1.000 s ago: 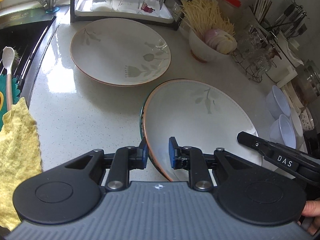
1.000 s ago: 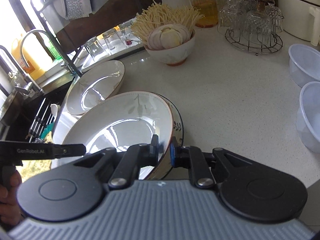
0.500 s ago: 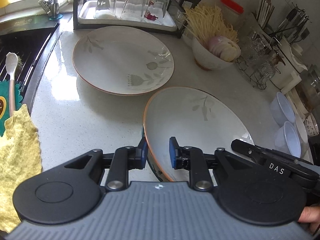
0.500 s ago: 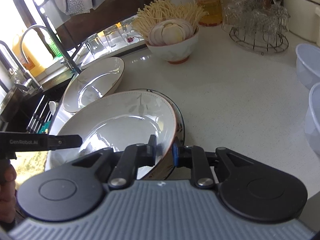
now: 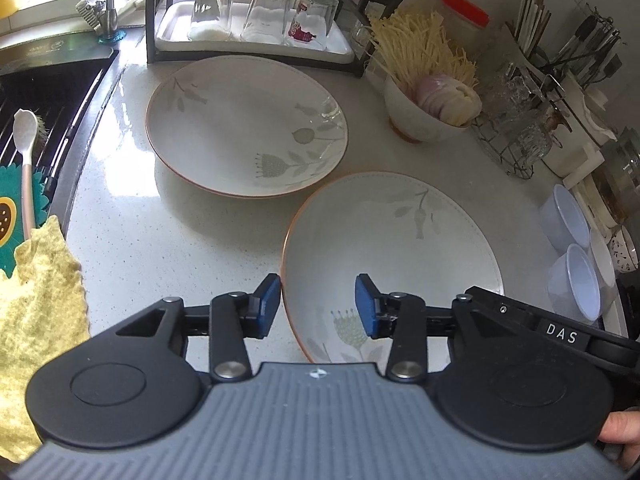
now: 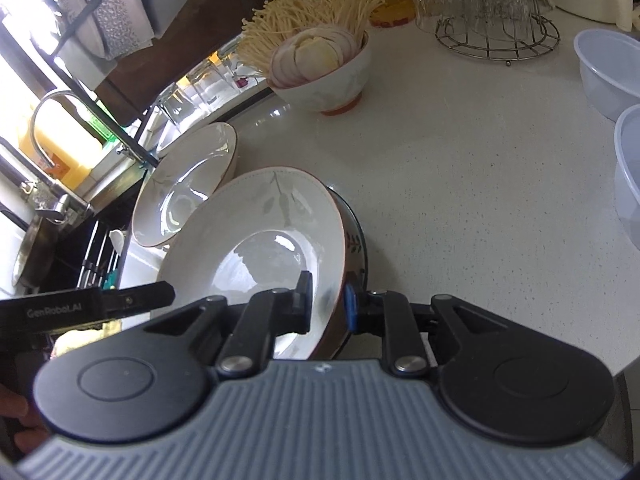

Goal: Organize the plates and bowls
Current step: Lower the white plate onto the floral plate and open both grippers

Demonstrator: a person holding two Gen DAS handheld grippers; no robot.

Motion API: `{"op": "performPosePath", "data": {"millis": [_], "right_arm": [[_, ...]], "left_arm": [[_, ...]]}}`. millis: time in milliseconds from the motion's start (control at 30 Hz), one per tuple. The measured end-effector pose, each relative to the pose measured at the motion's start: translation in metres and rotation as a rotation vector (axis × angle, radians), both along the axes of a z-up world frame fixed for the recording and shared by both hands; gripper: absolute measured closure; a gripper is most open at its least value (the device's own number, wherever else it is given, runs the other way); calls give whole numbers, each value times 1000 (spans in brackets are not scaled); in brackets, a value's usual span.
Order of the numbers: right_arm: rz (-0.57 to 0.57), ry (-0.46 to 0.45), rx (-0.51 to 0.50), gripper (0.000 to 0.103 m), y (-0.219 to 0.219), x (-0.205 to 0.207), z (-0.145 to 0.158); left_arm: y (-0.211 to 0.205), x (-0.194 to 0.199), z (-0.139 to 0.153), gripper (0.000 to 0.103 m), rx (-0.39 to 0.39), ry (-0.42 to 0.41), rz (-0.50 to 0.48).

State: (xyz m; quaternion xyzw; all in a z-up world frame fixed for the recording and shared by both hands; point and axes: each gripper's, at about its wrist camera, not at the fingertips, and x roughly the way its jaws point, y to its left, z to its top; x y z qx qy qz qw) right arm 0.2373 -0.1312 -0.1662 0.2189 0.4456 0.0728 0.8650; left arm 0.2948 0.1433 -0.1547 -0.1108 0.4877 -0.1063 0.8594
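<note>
A white plate with a leaf print and a brown rim lies near me on the counter. In the right wrist view this plate sits tilted on a dark-rimmed patterned dish. My left gripper is opening; the plate's near-left rim lies between its blue pads, and neither pad presses on it. My right gripper is shut on the plate's right rim. A second matching plate lies farther back, beside the sink.
A bowl of enoki mushrooms and sliced onion stands behind the plates. Clear plastic bowls sit at the right. A tray of upturned glasses is at the back, the sink at the left, a yellow cloth near left.
My left gripper's jaws have spread and let go of the plate's rim. The right gripper keeps its grip, and the plate tilts a little more.
</note>
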Motion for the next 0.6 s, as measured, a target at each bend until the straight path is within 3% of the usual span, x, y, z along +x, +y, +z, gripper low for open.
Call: {"op": "performPosePath", "data": {"millis": [233, 300, 367, 600], "right_arm": [[19, 28, -17, 82, -1, 0, 7], [30, 45, -15, 80, -1, 0, 8], [44, 55, 13, 68, -2, 1, 9], [49, 109, 11, 67, -1, 4, 15]], "left_arm": [[-4, -6, 18, 54, -1, -19, 26], [-6, -9, 24, 54, -5, -26, 33], [-9, -12, 28, 54, -8, -26, 39], [-17, -17, 36, 54, -5, -27, 39]]}}
